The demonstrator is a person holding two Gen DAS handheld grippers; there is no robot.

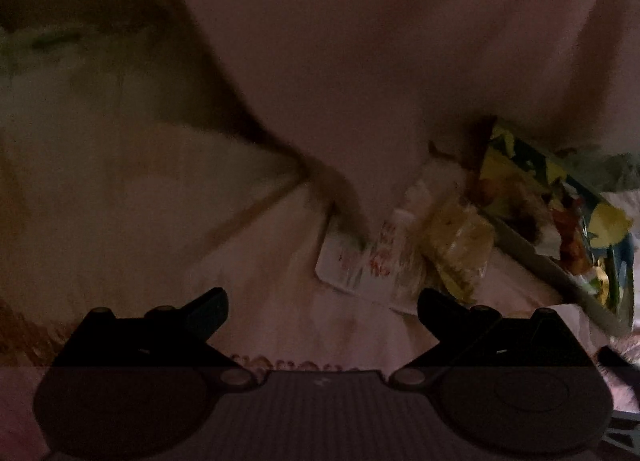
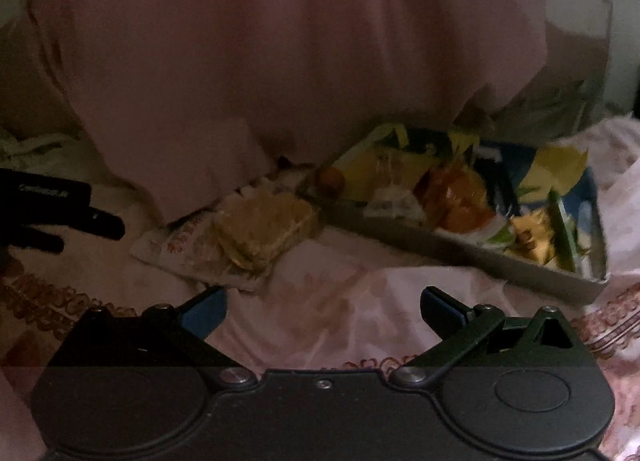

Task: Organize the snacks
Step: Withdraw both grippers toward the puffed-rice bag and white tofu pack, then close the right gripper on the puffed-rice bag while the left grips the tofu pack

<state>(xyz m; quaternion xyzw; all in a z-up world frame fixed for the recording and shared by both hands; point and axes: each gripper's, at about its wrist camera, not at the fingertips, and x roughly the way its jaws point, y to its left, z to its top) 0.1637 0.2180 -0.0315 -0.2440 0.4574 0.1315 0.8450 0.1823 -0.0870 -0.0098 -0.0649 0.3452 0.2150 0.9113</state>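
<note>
Lying on a pink patterned sheet (image 2: 320, 301), centre frame in both dim, blurred views: snack items and one box.

Item 1. Cake pack (image 2: 264, 229), clear wrap, tan contents. It rests on top of a flat white packet (image 2: 168, 253) with red print, left of centre in the right wrist view. In the left wrist view the same cake pack (image 1: 460, 249) sits right of centre, with the white packet (image 1: 360, 265) just left of it.

Item 2. Box (image 2: 516, 269), shallow, grey-walled, open top, right half of the right wrist view. Its near wall runs diagonally down to the right edge. Inside: an orange pack (image 2: 456, 197), a clear small pack (image 2: 388, 189) and yellow pieces; the details are too blurred to name. Its left corner lies just beside the cake pack. In the left wrist view the box (image 1: 532, 257) hugs the right edge.

Item 3. Pink cloth (image 2: 280, 61), a large draped mass filling the upper half of both views, its lower edge touching the snacks behind.

Item 4. Right gripper (image 2: 322, 311), fingers spread wide, nothing between them, bare sheet ahead up to the packet's near edge.

Item 5. Left gripper (image 1: 322, 311), fingers likewise wide apart and empty, with the white packet just ahead. It also shows at the left edge of the right wrist view (image 2: 80, 229).

Open room: sheet in the lower centre, between the grippers and the snacks.
</note>
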